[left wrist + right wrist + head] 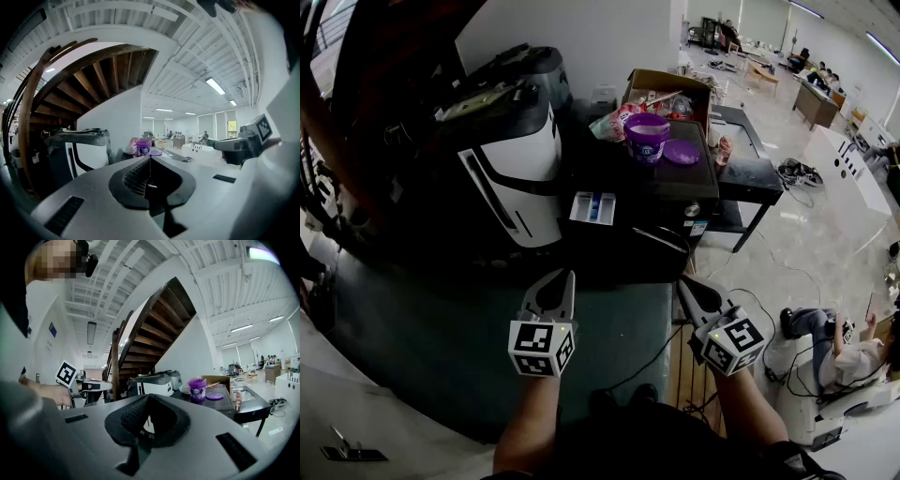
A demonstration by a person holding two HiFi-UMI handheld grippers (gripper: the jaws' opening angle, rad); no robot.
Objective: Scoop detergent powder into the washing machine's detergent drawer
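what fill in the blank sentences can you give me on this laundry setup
The tub is coloured ____.
Its lid is ____ (on or off), lying next to it.
The detergent drawer is ____ (open or shut).
The left gripper and right gripper are both ____ (open or shut), with nothing between the jaws.
Missing words: purple; off; open; shut

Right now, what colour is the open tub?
The tub is purple; the head view shows it best.
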